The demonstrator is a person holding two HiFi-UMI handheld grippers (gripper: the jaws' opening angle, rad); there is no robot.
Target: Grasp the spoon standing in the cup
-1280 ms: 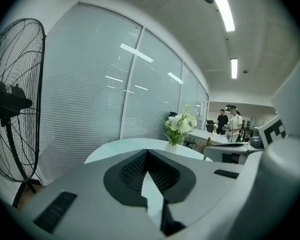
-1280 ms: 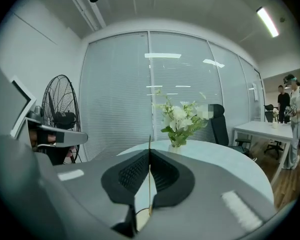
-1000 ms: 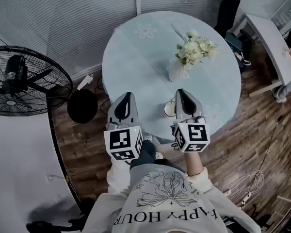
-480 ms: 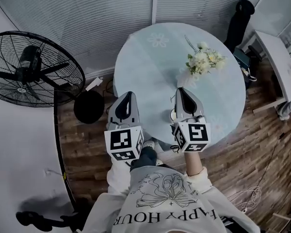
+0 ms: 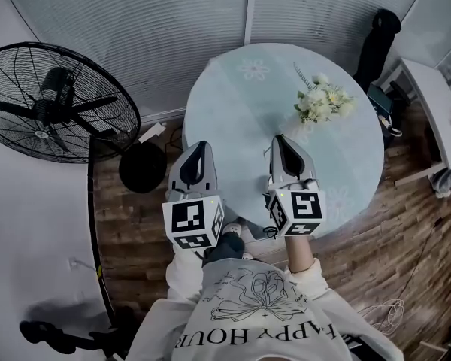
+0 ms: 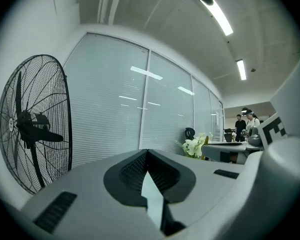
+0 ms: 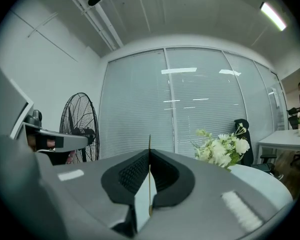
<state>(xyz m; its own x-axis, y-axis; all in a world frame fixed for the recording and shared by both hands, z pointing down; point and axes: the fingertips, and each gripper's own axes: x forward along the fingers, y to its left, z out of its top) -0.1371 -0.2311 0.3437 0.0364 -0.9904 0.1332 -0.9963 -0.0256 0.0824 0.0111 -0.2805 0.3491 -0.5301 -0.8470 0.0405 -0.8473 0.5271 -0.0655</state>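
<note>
Grey left gripper [image 5: 198, 147], lower centre-left of the head view, has its jaws together on nothing. Right of it, over the pale desk [image 5: 233, 111], the right gripper [image 5: 279, 140] has its jaws clamped on the thin gold spoon [image 7: 149, 179]. The cup is hidden beneath. Grasp appears complete; nothing remains.

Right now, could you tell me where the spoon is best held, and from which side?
The spoon's thin handle, from the near side with a jaw on each side: it stands upright, and the right gripper is shut on it so.
</note>
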